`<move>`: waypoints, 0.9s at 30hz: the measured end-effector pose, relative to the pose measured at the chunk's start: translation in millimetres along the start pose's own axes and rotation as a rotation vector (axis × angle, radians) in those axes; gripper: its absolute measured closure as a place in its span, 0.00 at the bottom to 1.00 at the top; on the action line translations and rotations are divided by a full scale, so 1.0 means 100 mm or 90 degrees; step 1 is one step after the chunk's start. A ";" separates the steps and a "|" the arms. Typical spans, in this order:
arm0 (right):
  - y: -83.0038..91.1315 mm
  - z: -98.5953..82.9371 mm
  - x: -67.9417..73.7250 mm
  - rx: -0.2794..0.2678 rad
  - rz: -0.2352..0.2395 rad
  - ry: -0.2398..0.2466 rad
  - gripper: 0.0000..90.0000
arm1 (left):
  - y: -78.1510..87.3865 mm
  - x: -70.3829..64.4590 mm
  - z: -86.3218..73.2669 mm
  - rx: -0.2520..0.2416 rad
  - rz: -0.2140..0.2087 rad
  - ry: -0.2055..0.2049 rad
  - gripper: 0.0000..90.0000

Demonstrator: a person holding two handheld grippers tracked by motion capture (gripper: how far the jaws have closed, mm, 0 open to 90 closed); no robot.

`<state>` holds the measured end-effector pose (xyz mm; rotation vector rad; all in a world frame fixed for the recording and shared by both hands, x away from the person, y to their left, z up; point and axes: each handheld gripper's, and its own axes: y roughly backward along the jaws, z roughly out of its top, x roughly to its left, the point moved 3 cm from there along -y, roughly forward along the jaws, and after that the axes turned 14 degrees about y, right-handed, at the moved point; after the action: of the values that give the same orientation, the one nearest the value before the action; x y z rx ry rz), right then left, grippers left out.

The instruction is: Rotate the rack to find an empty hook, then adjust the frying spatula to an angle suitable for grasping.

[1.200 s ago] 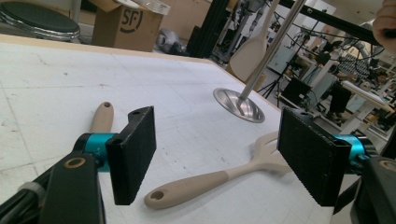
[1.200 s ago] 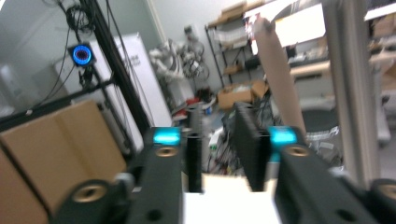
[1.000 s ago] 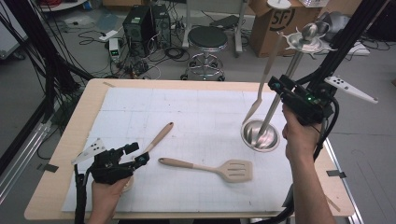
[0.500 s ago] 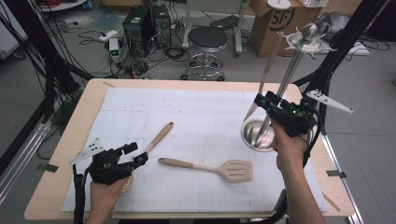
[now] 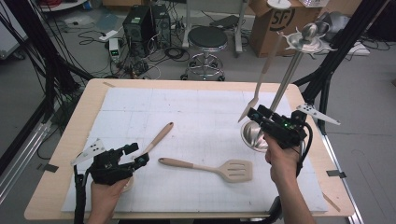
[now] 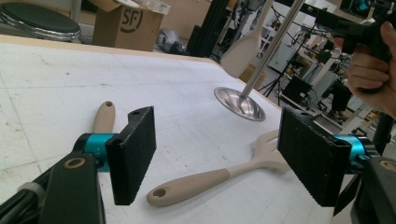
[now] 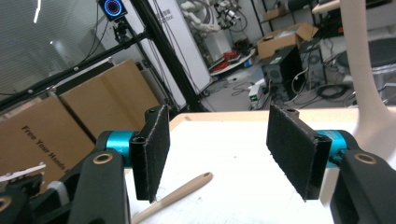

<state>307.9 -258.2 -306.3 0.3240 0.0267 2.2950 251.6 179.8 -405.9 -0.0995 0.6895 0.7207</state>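
A beige slotted spatula (image 5: 212, 168) lies flat on the white mat, its handle end (image 6: 187, 187) just ahead of my left gripper (image 5: 136, 154). That gripper is open and rests low at the front left, jaws wide (image 6: 215, 154). A wooden spoon (image 5: 158, 137) lies beside it, handle (image 6: 103, 116) pointing away. A metal stand rises from a round base (image 5: 250, 136) at the right, and a beige utensil (image 5: 261, 79) hangs from its top. My right gripper (image 5: 258, 116) hovers open over the base, jaws apart (image 7: 229, 149) around nothing. The hanging utensil (image 7: 364, 70) passes to its right.
The stand's pole (image 5: 286, 77) and hooked top (image 5: 308, 39) stand tall close to my right hand. The table's right edge (image 5: 327, 154) is near. A stool (image 5: 208, 39), boxes and cables sit on the floor beyond the far edge.
My right gripper has moved left and toward the near side, from right of the stand's pole to over its base. The left gripper has stayed put.
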 end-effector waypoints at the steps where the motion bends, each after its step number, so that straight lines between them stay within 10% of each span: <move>1: 0.00 -0.02 0.01 0.003 0.000 0.000 0.43 | 0.00 0.00 0.00 0.001 0.000 0.000 0.32; 12: -0.05 -0.29 0.16 0.030 0.050 -0.024 0.47 | 0.00 -0.01 0.00 0.000 0.000 -0.005 0.32; 27: -0.28 -0.61 0.38 0.085 0.116 -0.037 0.89 | -0.01 -0.03 -0.01 0.002 -0.001 -0.005 0.32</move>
<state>289.1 -206.6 -360.6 0.4786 0.1254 2.4687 249.7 177.3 -405.4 -0.0939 0.6826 0.7182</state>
